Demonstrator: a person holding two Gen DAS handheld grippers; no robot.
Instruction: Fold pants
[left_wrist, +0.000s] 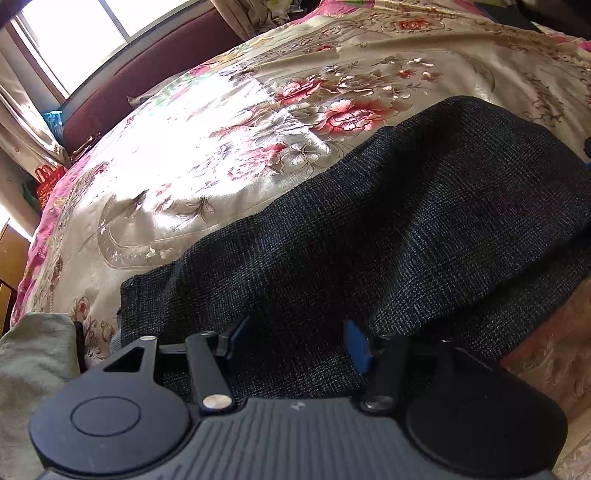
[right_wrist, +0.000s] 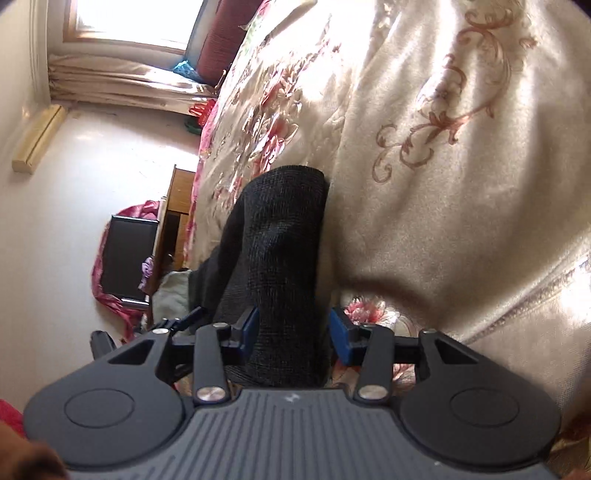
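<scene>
Dark grey woven pants (left_wrist: 388, 229) lie across the floral bedspread (left_wrist: 221, 155) near its front edge. My left gripper (left_wrist: 295, 339) has its blue pads (left_wrist: 356, 345) on either side of a fold of the pants, with fabric filling the gap; the jaws stand fairly wide. In the right wrist view the pants (right_wrist: 280, 251) run as a bunched strip away from the camera. My right gripper (right_wrist: 291, 328) has its blue pads (right_wrist: 341, 332) pressed against both sides of that strip.
The bed's dark red headboard (left_wrist: 155, 74) and a bright window (left_wrist: 74, 33) are at the far left. A beige cloth (left_wrist: 33, 369) lies at the lower left. Beside the bed stand a wooden cabinet (right_wrist: 177, 206) and a black screen (right_wrist: 129, 254).
</scene>
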